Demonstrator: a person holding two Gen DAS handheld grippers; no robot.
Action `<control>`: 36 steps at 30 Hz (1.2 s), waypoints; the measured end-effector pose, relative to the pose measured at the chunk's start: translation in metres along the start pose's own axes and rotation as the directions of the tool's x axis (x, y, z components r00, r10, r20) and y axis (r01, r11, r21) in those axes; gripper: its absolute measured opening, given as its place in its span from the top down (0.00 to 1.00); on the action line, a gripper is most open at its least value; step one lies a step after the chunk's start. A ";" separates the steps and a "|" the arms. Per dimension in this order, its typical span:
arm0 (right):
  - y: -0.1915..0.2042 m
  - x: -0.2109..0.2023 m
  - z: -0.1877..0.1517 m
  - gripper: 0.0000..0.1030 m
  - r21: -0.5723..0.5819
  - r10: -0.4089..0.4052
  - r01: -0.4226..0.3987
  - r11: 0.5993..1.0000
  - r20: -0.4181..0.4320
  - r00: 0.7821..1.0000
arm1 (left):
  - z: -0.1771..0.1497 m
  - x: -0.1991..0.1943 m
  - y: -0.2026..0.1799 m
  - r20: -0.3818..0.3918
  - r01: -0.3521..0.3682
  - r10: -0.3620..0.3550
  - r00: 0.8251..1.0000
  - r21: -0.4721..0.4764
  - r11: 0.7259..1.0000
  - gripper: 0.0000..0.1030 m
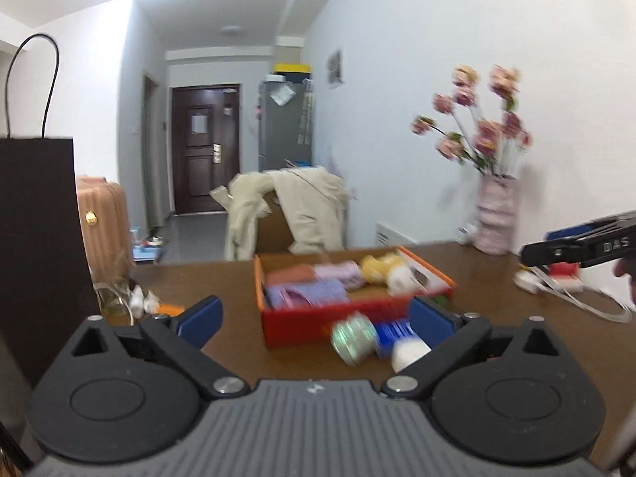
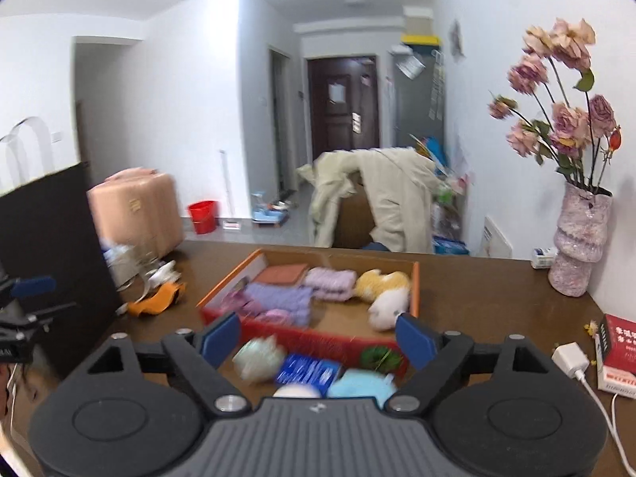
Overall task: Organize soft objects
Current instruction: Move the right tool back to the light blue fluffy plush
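The round shiny thing [image 1: 355,338] in front of the red box [image 1: 310,324] is too blurry to name. The gripper body hides part of the white ball [image 2: 295,390]. The red book [image 2: 620,351] is cut off at the edge.

A box [image 2: 415,278] sits mid-surface [image 2: 477,290], folded cloths [image 2: 332,282] at its left, plush toys [image 2: 383,286] at its right. Before the box lie small packets [image 2: 308,371]. A vase [image 2: 580,238] stands far right, a bag [image 2: 51,258] stands left.
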State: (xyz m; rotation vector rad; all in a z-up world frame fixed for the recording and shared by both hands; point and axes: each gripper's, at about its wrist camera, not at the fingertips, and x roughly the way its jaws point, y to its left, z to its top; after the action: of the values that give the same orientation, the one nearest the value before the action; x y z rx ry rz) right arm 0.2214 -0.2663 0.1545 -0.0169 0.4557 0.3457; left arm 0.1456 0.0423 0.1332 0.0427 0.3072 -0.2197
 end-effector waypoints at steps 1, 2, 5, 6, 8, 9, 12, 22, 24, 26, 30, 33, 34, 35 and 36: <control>0.005 -0.006 -0.011 0.14 -0.015 0.004 -0.004 1.000 -0.004 1.000 | -0.007 -0.008 0.000 -0.002 0.003 -0.003 1.000 -0.009 1.000 0.00; 0.011 -0.013 -0.022 0.14 -0.025 0.004 -0.004 1.000 -0.006 1.000 | -0.015 -0.015 -0.001 0.000 0.001 -0.001 1.000 -0.024 1.000 0.00; 0.021 -0.026 -0.055 0.14 -0.003 0.013 -0.013 1.000 -0.025 1.000 | -0.032 -0.030 -0.002 0.003 0.012 -0.012 1.000 -0.086 0.996 0.00; 0.022 -0.030 -0.066 0.14 0.024 0.009 -0.009 1.000 -0.021 1.000 | -0.037 -0.032 -0.004 0.000 0.021 -0.021 1.000 -0.096 0.995 0.00; 0.027 -0.035 -0.085 0.13 0.058 -0.007 0.009 0.998 -0.027 1.000 | -0.042 -0.029 -0.009 -0.017 0.032 -0.034 0.999 -0.095 0.995 0.00; 0.028 -0.036 -0.094 0.13 0.083 -0.020 0.022 0.996 -0.033 0.999 | -0.043 -0.027 -0.012 -0.027 0.039 -0.041 0.999 -0.088 0.995 0.00; 0.025 -0.039 -0.111 0.13 0.138 -0.019 0.025 0.990 -0.045 0.999 | -0.047 -0.018 -0.019 -0.044 0.049 -0.052 0.998 -0.072 0.996 0.00; -0.005 -0.010 -0.114 0.15 0.207 -0.036 0.048 0.977 -0.062 0.997 | -0.055 0.036 -0.023 -0.155 0.049 -0.067 0.986 -0.118 0.992 0.00; -0.012 0.003 -0.114 0.19 0.218 -0.031 0.046 0.975 -0.069 0.997 | -0.057 0.050 -0.024 -0.179 0.048 -0.071 0.981 -0.127 0.991 0.00; -0.017 0.016 -0.113 0.23 0.226 -0.031 0.048 0.973 -0.078 0.997 | -0.057 0.065 -0.026 -0.201 0.056 -0.084 0.976 -0.142 0.988 0.00; -0.031 0.043 -0.110 0.30 0.244 -0.019 0.044 0.969 -0.104 0.994 | -0.052 0.098 -0.038 -0.226 0.127 -0.165 0.960 -0.172 0.977 0.01; -0.047 0.064 -0.107 0.32 0.255 -0.023 0.051 0.966 -0.111 0.994 | -0.046 0.127 -0.053 -0.242 0.188 -0.233 0.942 -0.196 0.962 0.11; -0.053 0.071 -0.105 0.32 0.261 -0.023 0.051 0.964 -0.110 0.994 | -0.043 0.139 -0.059 -0.252 0.199 -0.248 0.936 -0.203 0.959 0.21; -0.061 0.081 -0.102 0.35 0.271 -0.023 0.052 0.961 -0.110 0.994 | -0.041 0.150 -0.064 -0.256 0.212 -0.261 0.931 -0.206 0.955 0.26; -0.067 0.089 -0.099 0.38 0.277 -0.024 0.055 0.959 -0.113 0.993 | -0.038 0.163 -0.071 -0.265 0.223 -0.274 0.924 -0.207 0.953 0.35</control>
State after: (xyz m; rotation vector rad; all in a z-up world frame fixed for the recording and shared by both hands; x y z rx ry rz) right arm 0.2758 -0.3101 0.0225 0.2312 0.6080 0.2391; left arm 0.2699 -0.0575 0.0471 -0.1390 0.6268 -0.4417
